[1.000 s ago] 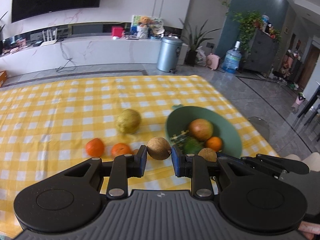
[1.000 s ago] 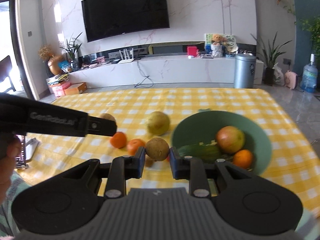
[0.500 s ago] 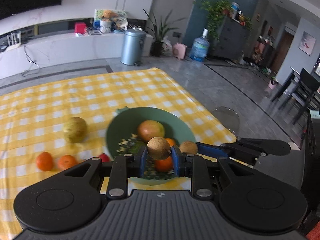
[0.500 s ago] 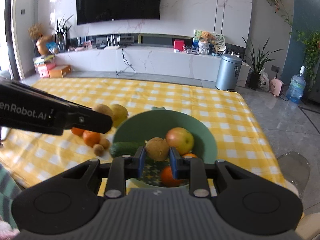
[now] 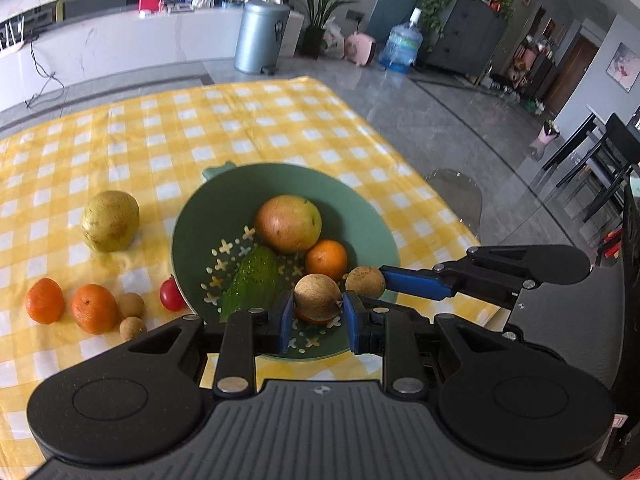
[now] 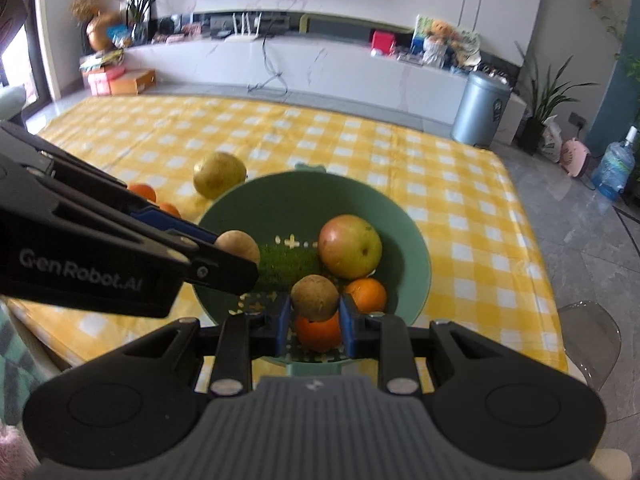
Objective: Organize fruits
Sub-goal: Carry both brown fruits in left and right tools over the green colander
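My left gripper (image 5: 317, 310) is shut on a small round brown fruit (image 5: 316, 298) and hangs over the near side of the green bowl (image 5: 280, 178). My right gripper (image 6: 315, 314) is shut on a second small brown fruit (image 6: 315, 297) over the same bowl (image 6: 416, 240), close to the left one on its right. In the bowl lie an apple (image 5: 288, 229), a bumpy green cucumber (image 5: 250, 276) and two oranges (image 6: 366, 294). On the cloth left of the bowl sit a pear (image 5: 110, 220), two tangerines (image 5: 95, 308), two small brown fruits (image 5: 131, 305) and a cherry tomato (image 5: 171, 298).
The yellow checked tablecloth (image 5: 248, 128) covers the table, whose right edge runs just past the bowl. A clear chair (image 5: 456, 196) stands beyond that edge. A grey bin (image 5: 260, 36) and a white cabinet stand far behind.
Both grippers have swung to the right with their brown fruits, from above the loose fruit on the cloth to over the green bowl, and tilted further down.
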{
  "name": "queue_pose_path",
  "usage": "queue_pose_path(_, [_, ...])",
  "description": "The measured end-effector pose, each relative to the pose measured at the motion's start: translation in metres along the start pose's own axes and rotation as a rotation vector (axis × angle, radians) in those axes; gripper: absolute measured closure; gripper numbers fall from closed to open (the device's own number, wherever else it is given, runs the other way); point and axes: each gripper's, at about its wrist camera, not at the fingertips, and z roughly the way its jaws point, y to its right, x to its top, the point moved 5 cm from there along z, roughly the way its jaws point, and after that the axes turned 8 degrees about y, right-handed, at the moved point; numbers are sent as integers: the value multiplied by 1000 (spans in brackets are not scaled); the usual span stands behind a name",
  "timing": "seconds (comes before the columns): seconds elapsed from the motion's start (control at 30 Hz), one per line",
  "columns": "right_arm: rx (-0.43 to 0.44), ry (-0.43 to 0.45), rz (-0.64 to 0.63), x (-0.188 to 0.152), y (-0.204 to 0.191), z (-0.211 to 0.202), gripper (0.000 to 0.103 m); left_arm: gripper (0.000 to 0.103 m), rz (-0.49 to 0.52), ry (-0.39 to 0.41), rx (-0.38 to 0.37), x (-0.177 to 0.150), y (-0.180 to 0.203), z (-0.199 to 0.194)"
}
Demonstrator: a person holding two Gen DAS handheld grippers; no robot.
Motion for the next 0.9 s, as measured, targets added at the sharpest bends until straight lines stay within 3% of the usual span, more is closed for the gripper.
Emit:
queue_pose_path(0.5, [49, -136, -25, 0, 10, 38, 81, 74, -28, -138, -3, 3, -8, 39])
queue_pose_path(0.9, [68, -183, -14, -5, 10, 51, 80, 74, -15, -155, -3, 2, -6, 44])
